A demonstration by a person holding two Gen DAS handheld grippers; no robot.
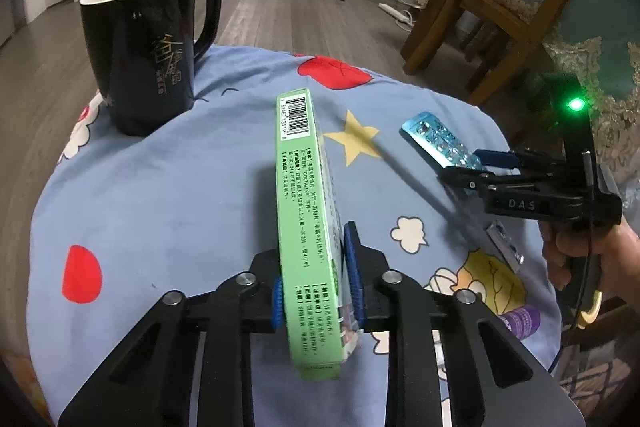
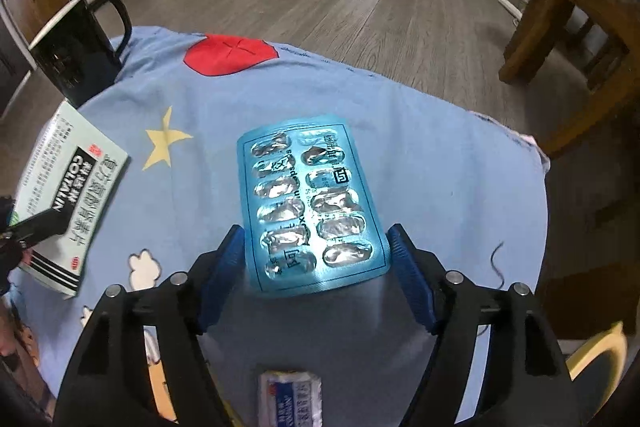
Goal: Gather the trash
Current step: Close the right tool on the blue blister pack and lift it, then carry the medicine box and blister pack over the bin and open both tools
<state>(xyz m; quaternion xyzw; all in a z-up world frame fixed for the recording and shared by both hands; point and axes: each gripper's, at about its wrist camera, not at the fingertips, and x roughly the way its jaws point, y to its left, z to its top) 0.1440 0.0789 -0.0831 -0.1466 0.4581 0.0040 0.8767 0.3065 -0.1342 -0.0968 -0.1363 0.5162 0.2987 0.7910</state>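
Left gripper (image 1: 314, 291) clamping green box (image 1: 306, 211); right gripper (image 2: 316, 275) open around blister pack (image 2: 310, 203), could easily skid off the pads.

Black gripper (image 1: 316, 281), blue ribbed pads (image 1: 353, 273)

Glossy black mug (image 1: 144, 55), printed cotton cloth (image 1: 168, 195), shiny foil blister pack (image 2: 312, 203)

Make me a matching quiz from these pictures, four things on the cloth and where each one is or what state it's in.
Things:
1. green box
2. blue blister pack
3. black mug
4. small white packet

States:
A. upright at the cloth's far left edge
B. lying flat between open jaws
C. clamped on edge between jaws
D. lying near the cloth's near edge

Pairs: 1-C, 2-B, 3-A, 4-D
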